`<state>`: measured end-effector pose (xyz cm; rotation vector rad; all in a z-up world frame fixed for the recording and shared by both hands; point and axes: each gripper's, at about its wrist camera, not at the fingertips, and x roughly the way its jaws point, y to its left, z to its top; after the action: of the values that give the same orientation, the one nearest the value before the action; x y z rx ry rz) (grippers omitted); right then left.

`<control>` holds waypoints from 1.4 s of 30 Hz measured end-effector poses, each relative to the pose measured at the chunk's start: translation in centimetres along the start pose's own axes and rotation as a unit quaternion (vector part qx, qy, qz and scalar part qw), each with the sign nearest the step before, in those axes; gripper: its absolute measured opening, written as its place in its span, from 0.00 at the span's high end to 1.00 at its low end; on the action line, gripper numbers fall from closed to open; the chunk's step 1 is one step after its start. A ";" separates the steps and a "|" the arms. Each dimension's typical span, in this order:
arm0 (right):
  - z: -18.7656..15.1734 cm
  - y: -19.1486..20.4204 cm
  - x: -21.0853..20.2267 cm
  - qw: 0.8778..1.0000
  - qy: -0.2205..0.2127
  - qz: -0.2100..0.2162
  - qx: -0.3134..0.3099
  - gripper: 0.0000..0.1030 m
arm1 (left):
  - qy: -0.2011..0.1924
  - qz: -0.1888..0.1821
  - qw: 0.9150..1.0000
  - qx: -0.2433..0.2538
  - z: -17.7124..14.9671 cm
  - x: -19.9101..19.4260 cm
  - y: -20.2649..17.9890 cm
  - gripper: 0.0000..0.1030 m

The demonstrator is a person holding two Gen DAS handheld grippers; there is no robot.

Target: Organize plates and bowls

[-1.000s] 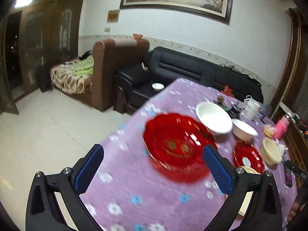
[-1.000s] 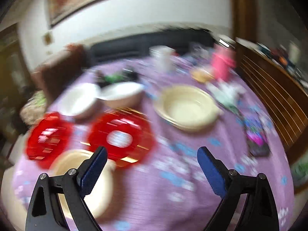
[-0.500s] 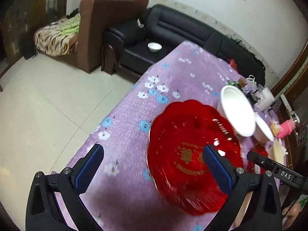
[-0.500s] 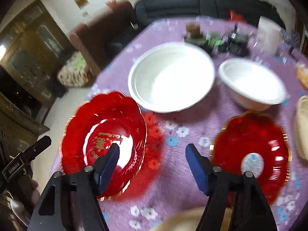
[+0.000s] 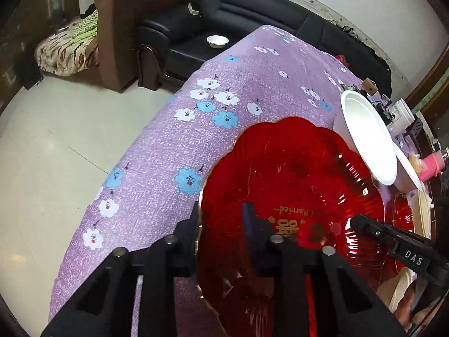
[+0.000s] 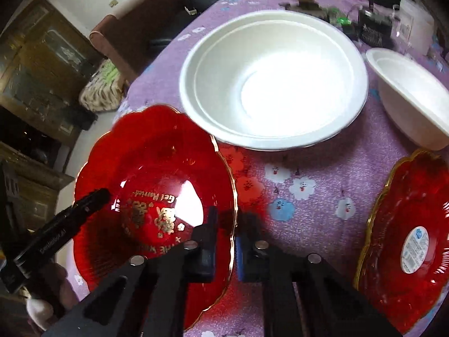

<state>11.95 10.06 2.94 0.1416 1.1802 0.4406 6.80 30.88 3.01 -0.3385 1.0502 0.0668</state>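
Purple flower-print cloth covers the tabletop (image 5: 252, 78), and near its edge sits the big translucent red scalloped plate with gold rim and gold lettering (image 5: 291, 185). Left tongs (image 5: 221, 224) have just been closing and now clamp the plate's near-left rim, one finger outside the edge, the other inside over the red surface. Right tongs (image 6: 226, 236) have also just been closing and pinch the rim on the opposite side, blue pad outside, dark finger inside the dish. Each tool's black finger shows in the other camera, reaching over the plate from the far side. Just beside the red plate stands a large white foam bowl (image 6: 273, 80), rim close to the plate's edge; a second white foam bowl (image 6: 412, 92) sits next to it. A smaller red scalloped plate with a round white label (image 6: 407, 241) lies apart on the cloth. Black sofa (image 5: 252, 8) and brown armchair (image 5: 120, 28) stand beyond the tabletop.
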 end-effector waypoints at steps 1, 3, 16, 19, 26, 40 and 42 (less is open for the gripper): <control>-0.2 0.2 -0.3 1.000 -0.006 -0.003 -0.006 0.89 | -0.005 -0.001 1.000 -0.002 -0.1 -0.5 0.1 0.74; -0.7 0.6 -1.0 1.000 -0.013 0.005 -0.011 0.89 | -0.019 0.000 1.000 0.001 -0.5 -1.8 0.2 0.74; -4.8 1.5 -1.8 0.999 -0.001 0.039 -0.023 0.89 | -0.033 0.024 0.999 -0.005 -4.2 -4.5 1.3 0.74; -4.9 1.8 -1.3 0.999 -0.004 0.023 -0.029 0.89 | -0.027 0.046 0.999 -0.007 -4.2 -3.4 1.6 0.74; -5.5 2.6 -2.9 0.998 -0.030 0.028 -0.052 0.79 | -0.071 0.060 0.996 -0.008 -5.0 -6.4 1.2 0.43; -10.2 -2.9 -12.3 0.990 -0.128 0.058 -0.018 0.66 | -0.155 0.012 0.987 0.029 -10.8 -15.6 -4.8 0.23; -11.4 -5.0 -14.1 0.989 -0.141 0.049 -0.007 0.65 | -0.153 -0.003 0.987 0.038 -11.8 -15.9 -6.1 0.23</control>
<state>-1.56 -1.55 9.09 0.2430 0.8946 0.4972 -9.70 23.16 12.84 -0.2531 0.7452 0.0704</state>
